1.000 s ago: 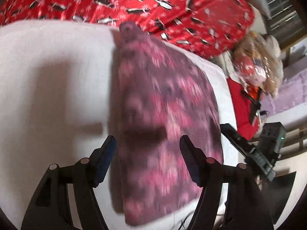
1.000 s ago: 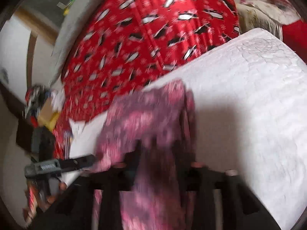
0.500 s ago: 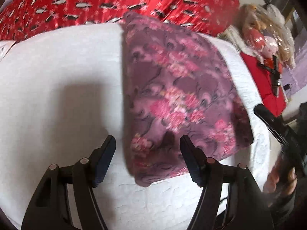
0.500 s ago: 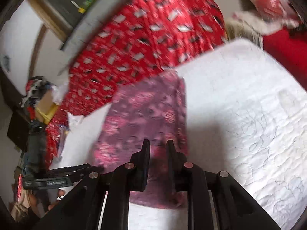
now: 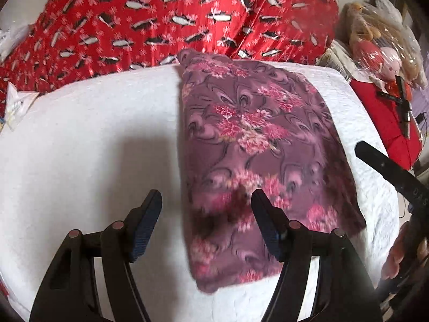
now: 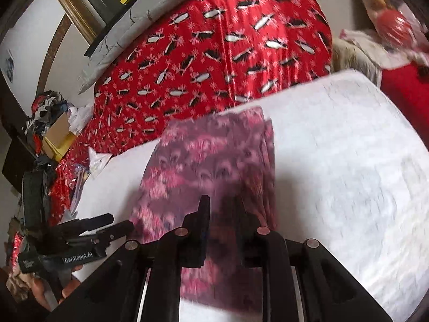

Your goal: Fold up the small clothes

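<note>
One red satin spread with a black-and-white print lies behind the white quilted pad; on that pad rests a folded purple floral cloth. Above the cloth, the left gripper gapes empty and the right gripper stands narrow, gripping nothing.

Broad bare stretches of the white quilted pad are left open on both sides of the folded purple cloth. The far edge is bounded by the red penguin-print blanket, and clutter is piled beyond the corner.
</note>
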`<control>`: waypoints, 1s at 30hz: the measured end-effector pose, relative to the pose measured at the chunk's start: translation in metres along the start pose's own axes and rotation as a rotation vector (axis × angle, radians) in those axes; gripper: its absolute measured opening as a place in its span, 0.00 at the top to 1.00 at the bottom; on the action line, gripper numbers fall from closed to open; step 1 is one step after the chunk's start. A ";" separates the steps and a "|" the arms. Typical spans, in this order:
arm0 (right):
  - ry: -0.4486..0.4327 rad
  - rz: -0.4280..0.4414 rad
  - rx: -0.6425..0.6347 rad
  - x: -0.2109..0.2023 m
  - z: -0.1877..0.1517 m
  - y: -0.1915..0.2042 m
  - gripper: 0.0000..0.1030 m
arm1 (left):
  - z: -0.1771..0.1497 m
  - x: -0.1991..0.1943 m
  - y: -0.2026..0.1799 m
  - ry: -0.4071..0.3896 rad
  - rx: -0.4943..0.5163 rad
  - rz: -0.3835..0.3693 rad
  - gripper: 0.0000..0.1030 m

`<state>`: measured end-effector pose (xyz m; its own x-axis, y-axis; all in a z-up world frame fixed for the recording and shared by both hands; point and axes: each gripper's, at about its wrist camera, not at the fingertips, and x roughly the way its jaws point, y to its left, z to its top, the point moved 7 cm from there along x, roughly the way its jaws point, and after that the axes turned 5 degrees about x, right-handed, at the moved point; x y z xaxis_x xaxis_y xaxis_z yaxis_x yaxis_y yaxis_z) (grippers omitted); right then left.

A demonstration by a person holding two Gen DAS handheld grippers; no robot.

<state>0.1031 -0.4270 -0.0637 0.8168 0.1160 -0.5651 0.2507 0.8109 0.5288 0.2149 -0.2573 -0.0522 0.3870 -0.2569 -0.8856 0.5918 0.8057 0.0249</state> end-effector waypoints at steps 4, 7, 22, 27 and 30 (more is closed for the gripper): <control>0.050 -0.055 -0.008 0.036 -0.001 -0.011 0.79 | -0.003 0.020 0.008 0.045 -0.030 -0.007 0.33; 0.101 -0.063 -0.016 0.054 -0.015 -0.023 0.79 | -0.003 0.024 0.011 0.056 -0.058 -0.041 0.33; 0.021 -0.037 0.104 0.091 0.058 -0.027 0.72 | 0.061 0.054 0.025 0.057 -0.207 -0.138 0.30; 0.083 -0.083 0.127 0.106 0.060 -0.038 0.76 | 0.062 0.074 0.038 0.122 -0.298 -0.236 0.25; 0.045 -0.094 0.140 0.084 0.062 -0.048 0.69 | 0.057 0.062 0.045 0.117 -0.303 -0.294 0.25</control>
<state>0.1920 -0.4923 -0.0971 0.7628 0.0713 -0.6426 0.3979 0.7317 0.5534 0.3057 -0.2672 -0.0794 0.1404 -0.4503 -0.8818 0.4238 0.8322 -0.3575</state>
